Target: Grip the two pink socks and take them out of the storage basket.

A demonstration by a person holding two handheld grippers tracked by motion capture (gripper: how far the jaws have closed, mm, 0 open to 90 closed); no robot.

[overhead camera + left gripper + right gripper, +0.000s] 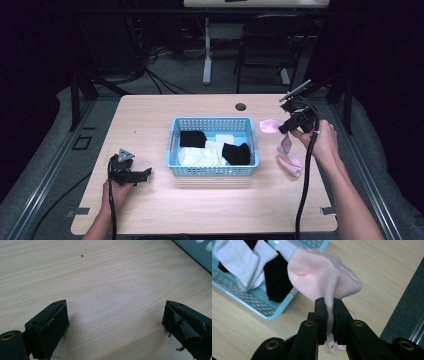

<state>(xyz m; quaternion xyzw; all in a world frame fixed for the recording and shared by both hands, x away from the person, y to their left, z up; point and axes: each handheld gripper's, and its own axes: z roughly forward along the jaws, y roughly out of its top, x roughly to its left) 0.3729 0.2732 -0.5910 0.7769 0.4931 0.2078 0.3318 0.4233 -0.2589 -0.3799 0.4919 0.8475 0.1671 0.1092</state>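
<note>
Beside the blue basket (214,170), your right tongs (330,312) pinch a pink sock (322,277), lifted off the surface (150,120) so it can swing over the rim. Your left tongs (115,322) rest wide open and empty, well clear.

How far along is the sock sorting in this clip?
Done: black and white socks already lie in the blue basket. In hand: the right gripper is shut on a pink sock, lifted beside the basket. Left: that sock is not in the basket yet. The left gripper rests open on the table.
</note>
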